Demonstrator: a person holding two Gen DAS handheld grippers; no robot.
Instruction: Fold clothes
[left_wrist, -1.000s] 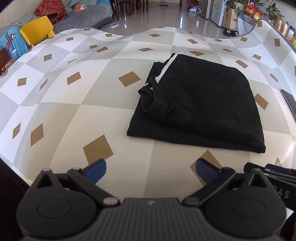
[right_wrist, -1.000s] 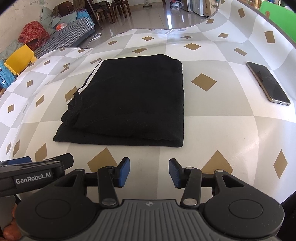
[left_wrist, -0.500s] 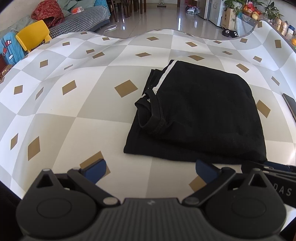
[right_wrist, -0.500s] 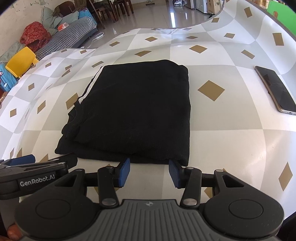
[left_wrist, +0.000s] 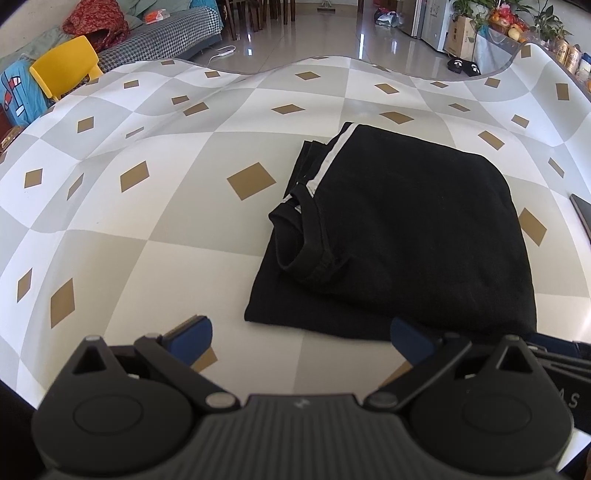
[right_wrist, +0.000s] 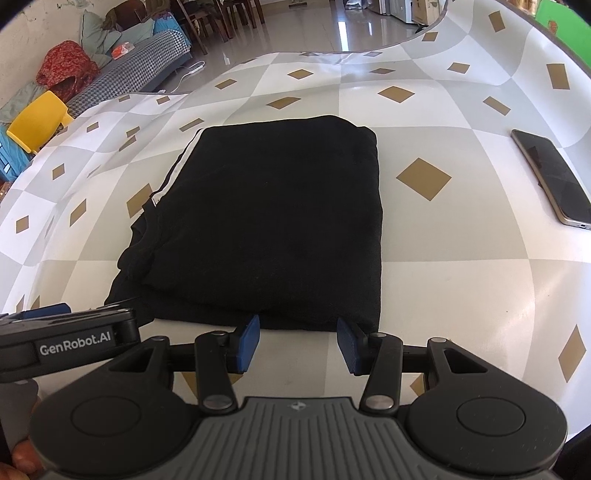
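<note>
A black garment with a white stripe lies folded in a rectangle on the checkered tablecloth; its collar shows at the left edge. It also shows in the right wrist view. My left gripper is wide open and empty, just before the garment's near left edge. My right gripper is open and empty, its blue fingertips at the garment's near edge. The left gripper's body shows at the lower left of the right wrist view.
A smartphone lies on the cloth to the right of the garment. Beyond the table's far edge are a yellow chair, a sofa with clothes and a tiled floor.
Both grippers have moved forward toward the garment's near edge. The right gripper's tips now reach that edge. The garment has not moved.
</note>
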